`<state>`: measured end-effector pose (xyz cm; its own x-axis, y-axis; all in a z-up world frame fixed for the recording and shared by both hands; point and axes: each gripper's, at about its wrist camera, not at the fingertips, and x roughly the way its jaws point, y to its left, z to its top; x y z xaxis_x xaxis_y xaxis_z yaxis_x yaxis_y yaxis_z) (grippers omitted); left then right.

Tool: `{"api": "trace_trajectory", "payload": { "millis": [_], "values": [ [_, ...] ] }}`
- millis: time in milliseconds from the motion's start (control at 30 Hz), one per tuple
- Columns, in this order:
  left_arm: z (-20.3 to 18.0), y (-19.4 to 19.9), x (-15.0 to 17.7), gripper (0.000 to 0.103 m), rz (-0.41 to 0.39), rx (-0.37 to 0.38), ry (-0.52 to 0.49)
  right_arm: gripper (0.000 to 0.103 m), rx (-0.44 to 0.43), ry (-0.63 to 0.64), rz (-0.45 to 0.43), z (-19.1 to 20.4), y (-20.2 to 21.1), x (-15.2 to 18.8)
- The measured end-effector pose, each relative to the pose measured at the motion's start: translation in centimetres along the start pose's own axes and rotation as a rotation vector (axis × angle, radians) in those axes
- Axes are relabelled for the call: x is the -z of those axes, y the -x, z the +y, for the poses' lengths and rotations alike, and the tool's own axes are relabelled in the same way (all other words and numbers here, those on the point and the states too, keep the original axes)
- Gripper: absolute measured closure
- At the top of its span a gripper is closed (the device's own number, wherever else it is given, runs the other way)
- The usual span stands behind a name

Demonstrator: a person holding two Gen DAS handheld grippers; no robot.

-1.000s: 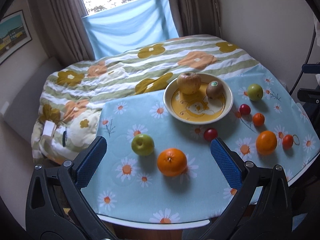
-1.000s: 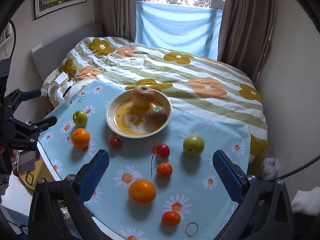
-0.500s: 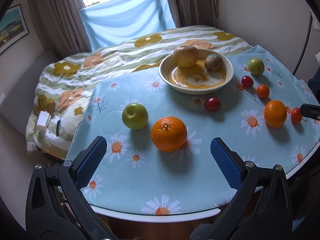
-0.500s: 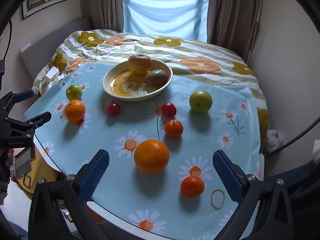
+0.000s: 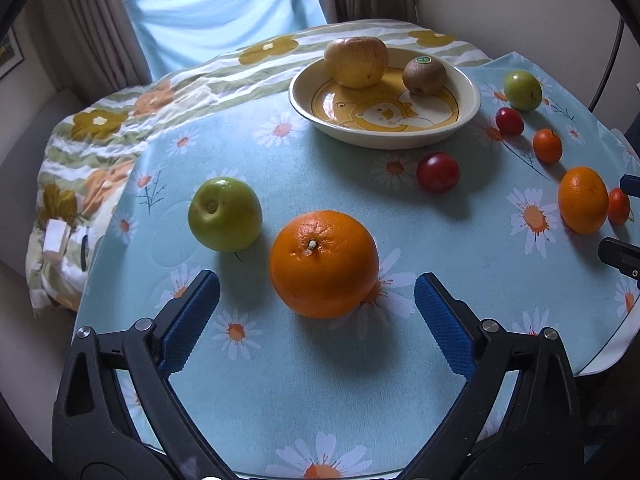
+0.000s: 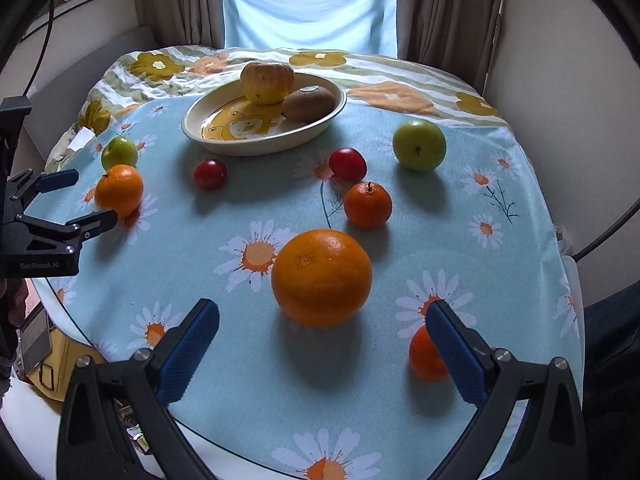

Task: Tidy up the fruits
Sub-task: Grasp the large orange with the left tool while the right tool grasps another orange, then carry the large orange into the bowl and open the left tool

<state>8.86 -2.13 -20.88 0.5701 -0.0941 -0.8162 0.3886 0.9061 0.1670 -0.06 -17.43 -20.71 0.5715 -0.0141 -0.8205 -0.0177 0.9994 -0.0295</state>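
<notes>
My left gripper is open, its blue pads either side of a large orange just ahead. A green apple lies left of it. My right gripper is open around another large orange; a small mandarin sits behind its right finger. A cream bowl holds a yellow apple and a kiwi. Loose on the cloth: two red fruits, a mandarin, a green apple.
The table has a blue daisy cloth; its rounded edge runs close below both grippers. A flowered bed lies behind the table, with curtains and a window beyond. The left gripper also shows in the right wrist view at the table's left edge.
Both grippers have moved forward and down toward the table. Each large orange now sits close between its gripper's open fingers. No fruit has moved.
</notes>
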Motion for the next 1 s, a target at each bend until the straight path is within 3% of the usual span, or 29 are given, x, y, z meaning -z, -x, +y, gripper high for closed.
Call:
{"api": "trace_trajectory", "payload": {
  "millis": [133, 300, 600, 1000],
  "values": [
    [0.1, -1.5, -0.3, 0.014, 0.039, 0.011, -0.010, 0.004, 0.006, 0.003, 0.017, 0.3, -0.6, -0.1],
    [0.1, -2.4, -0.7, 0.037, 0.071, 0.036, -0.003, 0.010, 0.007, 0.006, 0.037, 0.3, -1.4, -0.2],
    [0.0, -2.3, -0.7, 0.037, 0.072, 0.040, -0.017, 0.027, 0.007, 0.003, 0.069, 0.1, -2.5, -0.9],
    [-0.5, -1.4, 0.4, 0.038, 0.069, 0.046, -0.024, 0.041, 0.008, 0.036, 0.087, 0.3, -3.5, -1.4]
  ]
}}
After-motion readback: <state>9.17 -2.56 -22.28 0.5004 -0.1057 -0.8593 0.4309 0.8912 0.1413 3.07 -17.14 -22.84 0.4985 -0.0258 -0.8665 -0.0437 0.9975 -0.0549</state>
